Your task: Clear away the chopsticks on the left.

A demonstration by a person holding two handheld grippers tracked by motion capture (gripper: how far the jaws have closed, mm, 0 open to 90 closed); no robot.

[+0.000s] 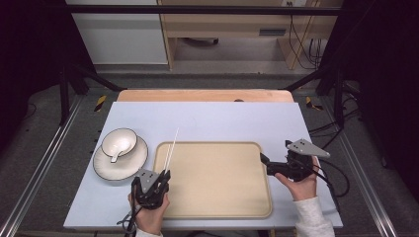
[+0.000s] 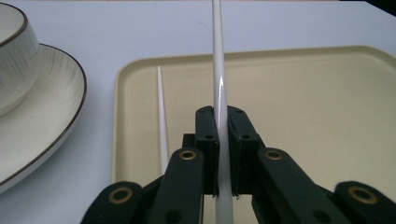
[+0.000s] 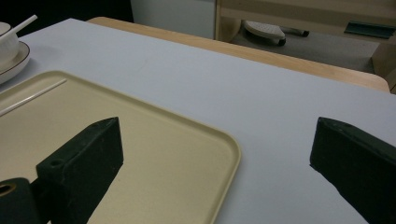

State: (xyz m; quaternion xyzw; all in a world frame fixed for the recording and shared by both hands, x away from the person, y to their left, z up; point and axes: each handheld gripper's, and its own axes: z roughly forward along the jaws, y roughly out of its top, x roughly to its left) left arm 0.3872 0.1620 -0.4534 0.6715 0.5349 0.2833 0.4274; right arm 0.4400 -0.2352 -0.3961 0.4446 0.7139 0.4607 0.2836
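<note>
The held chopstick (image 2: 219,88) is pinched in the left gripper (image 2: 223,154), its long axis running straight away from the jaws toward the far side, over the left edge of the tray (image 2: 327,51). The second chopstick (image 2: 161,116) lies alongside, just left. The right gripper (image 3: 219,163) hangs wide open, well apart.

chopstick (image 2: 219,70) tip cropped, bowl (image 2: 11,56) cut off

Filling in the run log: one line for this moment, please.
left gripper: shut on chopstick | second chopstick: lies on tray | right gripper: open, at tray's right edge
</note>
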